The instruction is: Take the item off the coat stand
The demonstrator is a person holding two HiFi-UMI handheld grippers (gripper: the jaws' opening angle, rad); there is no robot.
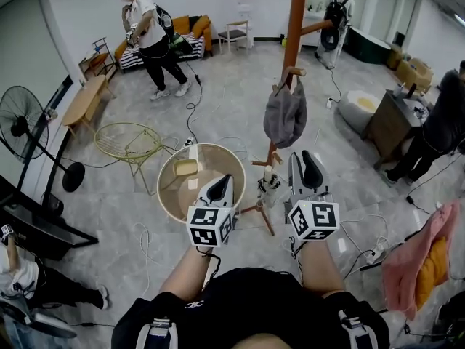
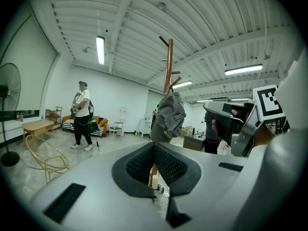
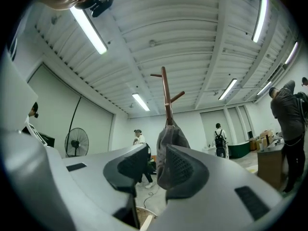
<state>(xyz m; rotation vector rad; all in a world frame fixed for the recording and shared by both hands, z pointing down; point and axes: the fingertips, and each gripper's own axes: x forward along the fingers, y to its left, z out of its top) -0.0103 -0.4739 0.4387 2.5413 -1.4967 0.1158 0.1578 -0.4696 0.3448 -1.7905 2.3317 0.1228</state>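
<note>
**Grey item on its peg, both grippers short of it**

The task has hardly begun, as far as these views show. The grey item [image 1: 285, 113], a slouchy cloth thing (a bag or a hat, I cannot tell which), hangs from a short peg [image 1: 295, 71] on the brown coat stand [image 1: 294, 20]. Its top is caught on the peg and its body sags down beside the pole. Nothing touches it.

In the head view, both grippers are held out in front of the person, below the item and apart from it. The left gripper [image 1: 220, 184] sits over the round tabletop [image 1: 168, 195], to the left of the stand's feet. Its own view shows the jaws together at the tips with nothing between them. The right gripper [image 1: 305, 162] is the nearer of the two, under and just right of the hanging item. Its jaws stand a little apart, and the right gripper view frames the item in the gap between them, yet well beyond the pads and not gripped.

So every real step is left to do: bring a gripper up to the cloth, close on it, lift the caught part clear of the peg's upturned end, and carry it away. My guess is that the right gripper is the better placed for the grasp.
</note>
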